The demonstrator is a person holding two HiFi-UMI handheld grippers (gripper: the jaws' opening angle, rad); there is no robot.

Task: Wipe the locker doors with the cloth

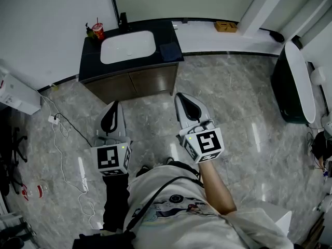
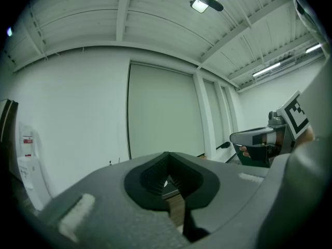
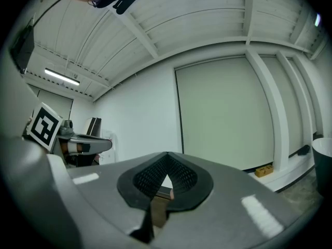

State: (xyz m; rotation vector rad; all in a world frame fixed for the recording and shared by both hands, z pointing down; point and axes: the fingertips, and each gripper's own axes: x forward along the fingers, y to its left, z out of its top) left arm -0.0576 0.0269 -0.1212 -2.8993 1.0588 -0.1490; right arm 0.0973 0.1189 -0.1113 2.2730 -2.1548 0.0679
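No cloth shows in any view. A dark vanity cabinet with two brown wooden doors (image 1: pixel 140 82) stands on the marble floor in front of me. My left gripper (image 1: pixel 113 105) hangs a little short of its left door, jaws shut with nothing between them. My right gripper (image 1: pixel 182 96) is held beside it, near the cabinet's right corner, also shut and empty. In the left gripper view the left gripper (image 2: pixel 168 179) points at a white wall, with the right gripper (image 2: pixel 267 139) at the right edge. The right gripper view shows the right gripper (image 3: pixel 165 181) closed, with the left gripper (image 3: pixel 78 143) at the left.
A white sink basin (image 1: pixel 127 46) and a red cup (image 1: pixel 98 31) sit on the vanity top. A black tub with a white rim (image 1: pixel 293 84) stands right. A white box (image 1: pixel 18 95), a cable and a power strip (image 1: pixel 83 183) lie left. A cardboard box (image 1: pixel 226 26) sits on the ledge.
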